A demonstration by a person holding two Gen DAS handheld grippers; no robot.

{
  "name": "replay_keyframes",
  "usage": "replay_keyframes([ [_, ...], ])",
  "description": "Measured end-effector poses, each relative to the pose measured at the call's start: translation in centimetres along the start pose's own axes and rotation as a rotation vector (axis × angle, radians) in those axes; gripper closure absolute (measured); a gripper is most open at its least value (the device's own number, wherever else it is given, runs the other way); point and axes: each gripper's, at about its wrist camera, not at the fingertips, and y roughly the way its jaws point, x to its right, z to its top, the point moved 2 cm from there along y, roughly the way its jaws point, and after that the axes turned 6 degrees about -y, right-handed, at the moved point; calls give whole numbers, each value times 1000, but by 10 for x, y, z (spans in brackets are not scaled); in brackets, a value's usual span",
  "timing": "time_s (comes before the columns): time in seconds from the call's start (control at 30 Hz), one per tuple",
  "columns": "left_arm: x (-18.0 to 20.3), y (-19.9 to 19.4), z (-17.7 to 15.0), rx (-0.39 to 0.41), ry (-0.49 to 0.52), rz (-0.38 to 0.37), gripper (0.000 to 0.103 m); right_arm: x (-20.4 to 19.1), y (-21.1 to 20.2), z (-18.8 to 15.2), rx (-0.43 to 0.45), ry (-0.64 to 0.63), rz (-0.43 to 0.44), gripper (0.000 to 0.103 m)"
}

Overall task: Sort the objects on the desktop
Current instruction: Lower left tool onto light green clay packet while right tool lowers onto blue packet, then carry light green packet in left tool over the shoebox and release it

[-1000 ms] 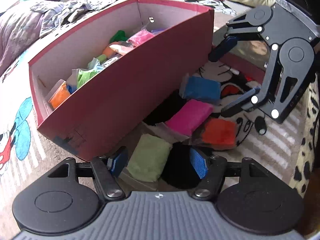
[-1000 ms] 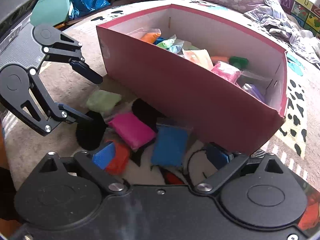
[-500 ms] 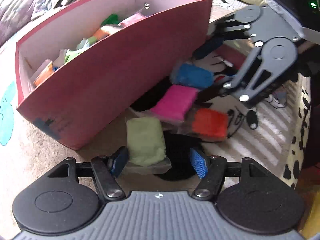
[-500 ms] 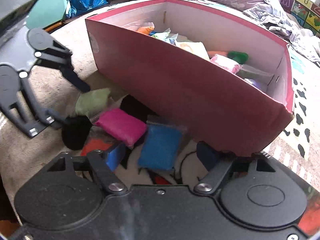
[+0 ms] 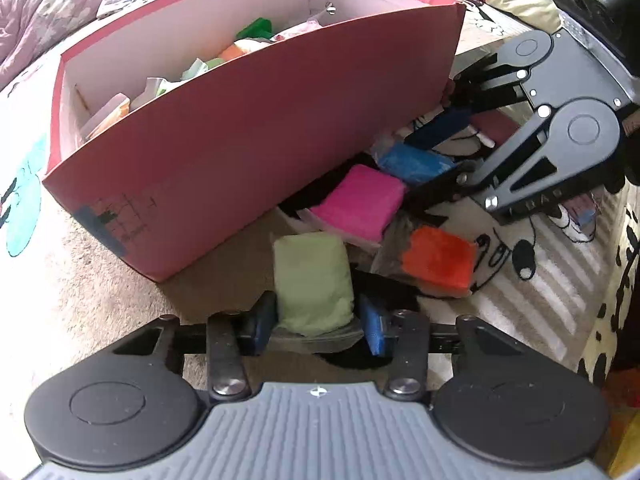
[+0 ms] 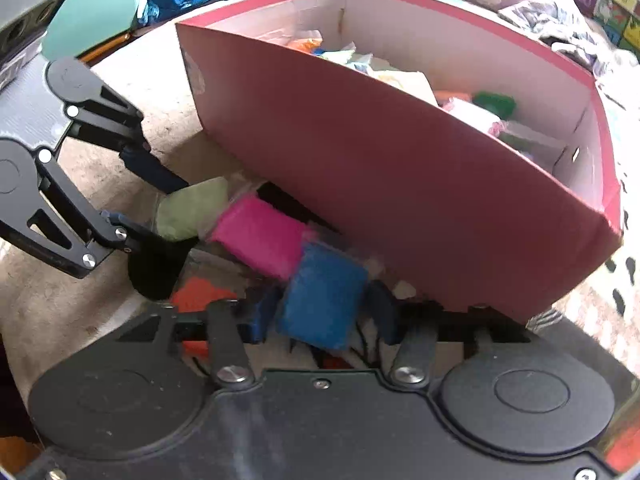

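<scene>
**Both grippers down among the packets beside the red box**

Left gripper (image 5: 316,326): fingers spread, one on each side of the pale green packet (image 5: 312,284). The packet's near end sits between the blue pads (image 5: 374,330); the left pad looks to be against its side, the right pad just beside it. Cannot tell whether it is actually pinched. The packet lies on the carpet (image 5: 80,280), close to the near corner of the red box (image 5: 248,152).

Right gripper (image 6: 322,316): fingers apart, straddling the blue packet (image 6: 320,296). The packet's near half lies between the fingertips, with small gaps showing either side. Frame is blurred here, so contact is uncertain.

Other loose packets, all on the floor along the box's long red wall:
- pink packet (image 5: 360,202), between green and blue, overlapping the blue one's edge in the right wrist view
- orange packet (image 5: 438,260), just right of the green one
- black packet (image 6: 156,264), under and beside the green packet, next to the left gripper's lower finger

Box interior: white walls, holding a jumble of bagged packets; orange, green and pink are visible (image 6: 494,104).

Behind the box, crumpled purple bedding (image 5: 44,4). A teal bin (image 6: 92,24) stands at the far left in the right wrist view.
</scene>
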Motion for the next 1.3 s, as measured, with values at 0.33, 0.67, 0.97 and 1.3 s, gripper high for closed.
replay_keyframes([
  [0.33, 8, -23, -18, 8, 42, 21, 63, 6, -13, -7, 13, 1, 9, 65],
  [0.67, 19, -61, 0, 126, 40, -8, 63, 0, -22, -14, -13, -87, -3, 65],
  [0.97, 27, -86, 35, 271, 5, 3, 63, 1, -35, -13, 9, -124, -16, 66],
  [1.3, 14, -92, 75, 411, -125, 90, 63, 3, -40, -15, 17, -134, -7, 66],
])
